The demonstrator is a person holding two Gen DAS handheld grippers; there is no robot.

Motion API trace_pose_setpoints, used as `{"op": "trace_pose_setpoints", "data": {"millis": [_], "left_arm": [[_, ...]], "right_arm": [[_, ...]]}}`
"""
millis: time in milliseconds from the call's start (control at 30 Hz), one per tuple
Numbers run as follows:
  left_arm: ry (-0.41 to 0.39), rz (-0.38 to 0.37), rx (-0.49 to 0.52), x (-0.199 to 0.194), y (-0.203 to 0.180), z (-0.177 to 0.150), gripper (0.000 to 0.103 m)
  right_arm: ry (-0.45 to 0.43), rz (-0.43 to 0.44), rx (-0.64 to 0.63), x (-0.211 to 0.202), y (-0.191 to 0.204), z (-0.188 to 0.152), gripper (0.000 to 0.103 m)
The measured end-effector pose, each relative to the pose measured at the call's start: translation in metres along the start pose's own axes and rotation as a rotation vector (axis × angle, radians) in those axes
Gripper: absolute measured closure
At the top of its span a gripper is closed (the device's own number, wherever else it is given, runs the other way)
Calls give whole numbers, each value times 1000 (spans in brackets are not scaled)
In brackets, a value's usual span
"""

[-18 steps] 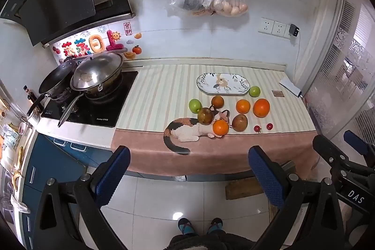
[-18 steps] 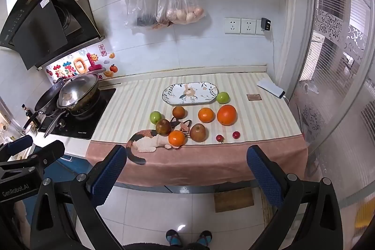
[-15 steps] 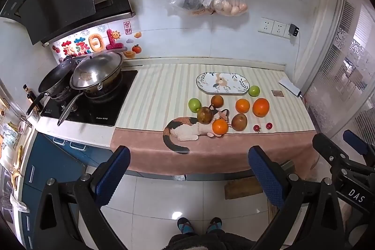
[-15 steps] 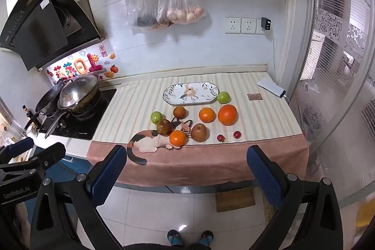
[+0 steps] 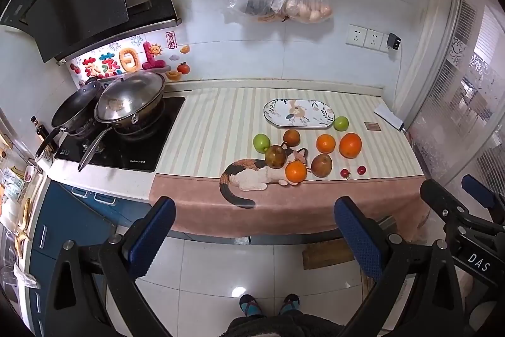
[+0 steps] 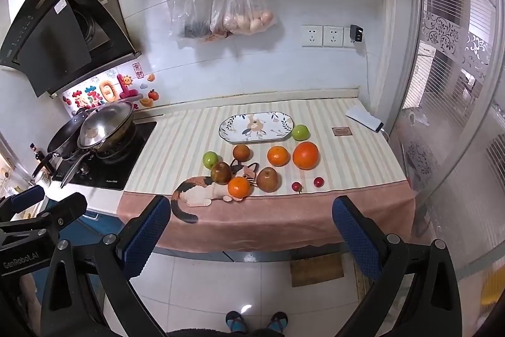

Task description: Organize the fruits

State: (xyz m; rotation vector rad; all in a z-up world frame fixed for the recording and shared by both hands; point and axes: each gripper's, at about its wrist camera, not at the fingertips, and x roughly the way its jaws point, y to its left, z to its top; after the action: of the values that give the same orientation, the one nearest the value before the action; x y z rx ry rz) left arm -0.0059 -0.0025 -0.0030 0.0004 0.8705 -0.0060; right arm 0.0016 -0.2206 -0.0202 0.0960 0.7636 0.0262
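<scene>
Striped cloth [image 5: 221, 128] covers the counter, where we find oranges [image 5: 350, 145], green apples [image 5: 261, 142], brown pears [image 5: 321, 165] and cherry tomatoes [image 5: 361, 170] loose beside an oval patterned plate [image 5: 298, 113]; left gripper [image 5: 252, 229] and right gripper [image 6: 251, 229] hover before it, jaws spread wide, grasping nothing.

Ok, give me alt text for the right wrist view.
Loose fruits lie on a striped counter before an empty oval plate. The open right gripper is well short of them, over the floor, with a stove at left.
</scene>
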Motion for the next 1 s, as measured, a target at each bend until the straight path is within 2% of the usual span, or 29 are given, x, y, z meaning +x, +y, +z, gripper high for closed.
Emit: {"op": "trace_pose_setpoints", "data": {"millis": [1000], "left_arm": [[-15,-6,5,-7,-1,16,0]], "right_arm": [[-10,-3,14,2,-5,2,0]]}}
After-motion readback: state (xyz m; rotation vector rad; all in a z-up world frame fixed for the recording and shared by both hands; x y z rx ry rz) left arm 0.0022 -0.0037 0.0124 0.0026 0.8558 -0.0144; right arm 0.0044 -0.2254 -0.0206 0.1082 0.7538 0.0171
